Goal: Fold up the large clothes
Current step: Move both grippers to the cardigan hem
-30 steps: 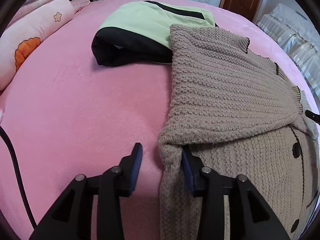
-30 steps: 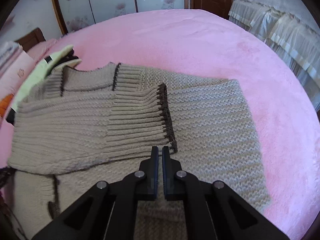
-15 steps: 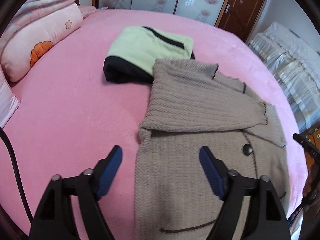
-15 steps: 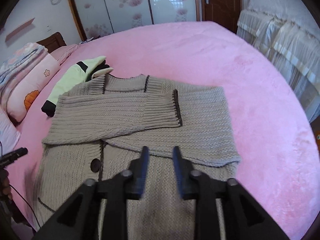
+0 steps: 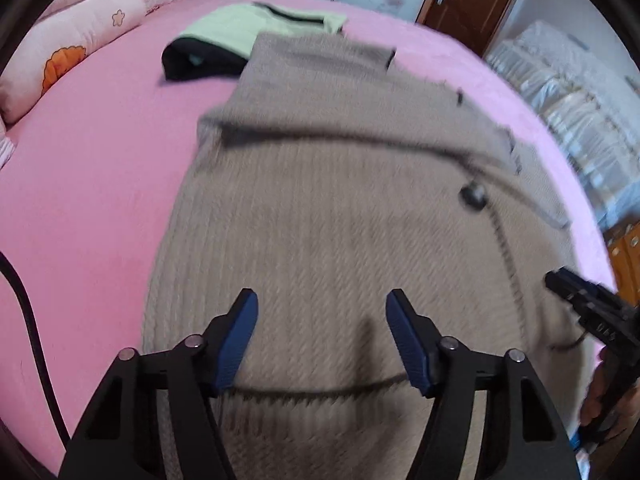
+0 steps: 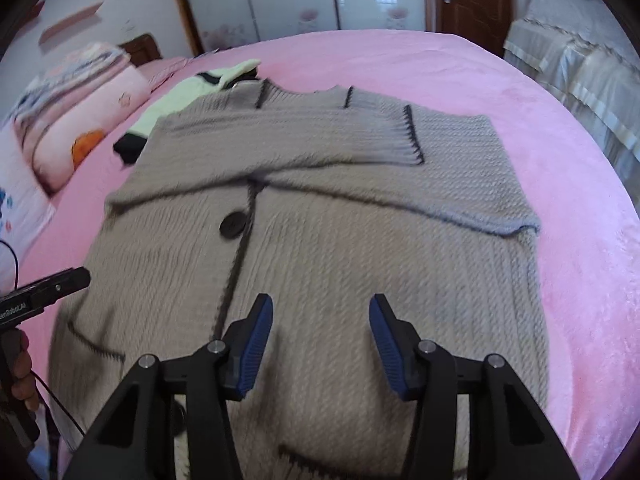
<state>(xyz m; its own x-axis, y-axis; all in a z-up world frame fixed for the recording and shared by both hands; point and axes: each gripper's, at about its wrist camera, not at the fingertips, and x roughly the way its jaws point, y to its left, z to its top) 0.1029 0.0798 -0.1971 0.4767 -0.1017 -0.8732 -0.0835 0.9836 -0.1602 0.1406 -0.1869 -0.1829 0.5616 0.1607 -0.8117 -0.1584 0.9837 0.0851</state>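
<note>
Bed: covered in pink plush, fills both views and bears everything below.

Cardigan: beige knit, large, lies flat on the pink cover in mid-bed, front side up. Both sleeves are folded across the chest, the upper one ending in a ribbed cuff edged in dark thread. A dark placket line runs down the front; a dark line crosses the knit near the lower hem. The knit is blurred in both views.

Pillow stack: pink with an orange flower print, at the bed's left edge, well apart from the cardigan.

Green and black garment: folded, lies beyond the cardigan's collar end, its near edge tucked under or just touching the knit; which cannot be told.

Left gripper: black frame, blue pads, held over the cardigan's lower left part. Its jaws have just been closing somewhat yet stand apart, with nothing clamped between them.

Right gripper: same make, held over the lower right part of the cardigan. Its jaws have just been opening and stand apart, gripping nothing.

Button: dark, round, beside the placket below the crossed sleeves.
</note>
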